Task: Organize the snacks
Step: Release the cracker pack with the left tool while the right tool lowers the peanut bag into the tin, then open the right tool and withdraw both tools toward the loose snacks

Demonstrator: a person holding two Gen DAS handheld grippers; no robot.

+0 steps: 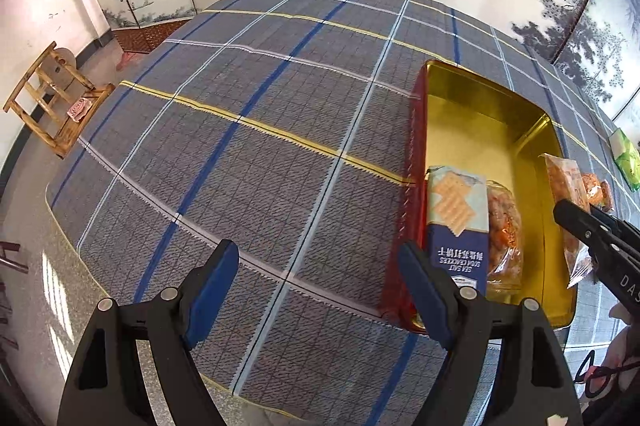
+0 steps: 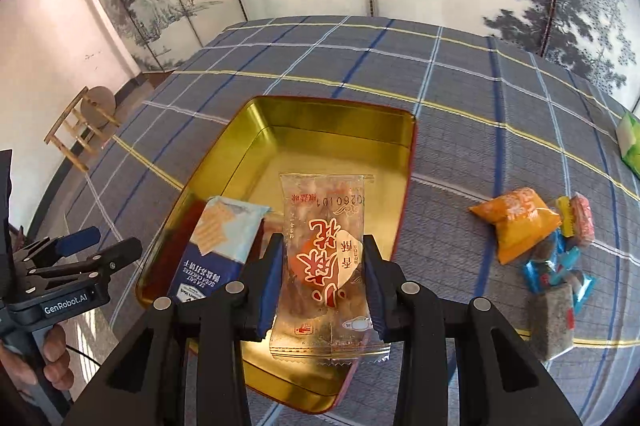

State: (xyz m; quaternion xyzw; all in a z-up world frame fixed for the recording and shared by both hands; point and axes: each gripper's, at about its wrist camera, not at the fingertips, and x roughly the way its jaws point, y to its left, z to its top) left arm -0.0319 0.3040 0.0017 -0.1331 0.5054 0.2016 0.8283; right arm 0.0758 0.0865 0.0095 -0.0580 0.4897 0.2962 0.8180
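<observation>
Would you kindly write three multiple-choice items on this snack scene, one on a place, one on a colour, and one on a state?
1. Where is the cracker pack?
A. inside the tin
B. on the cloth beside the tin
C. on the wooden stool

2. What colour is the inside of the tin?
A. silver
B. gold
C. white

3. What state is the right gripper in?
A. open and empty
B. shut on a clear snack packet
C. shut on the cracker pack

Answers:
1. A, as the cracker pack stands within the tin's walls at its near left corner.
2. B, as the tin's floor and inner walls shine gold, with a red outer side.
3. B, as its fingers press both sides of the clear snack packet above the tin, while the left gripper is open over the cloth.
</observation>
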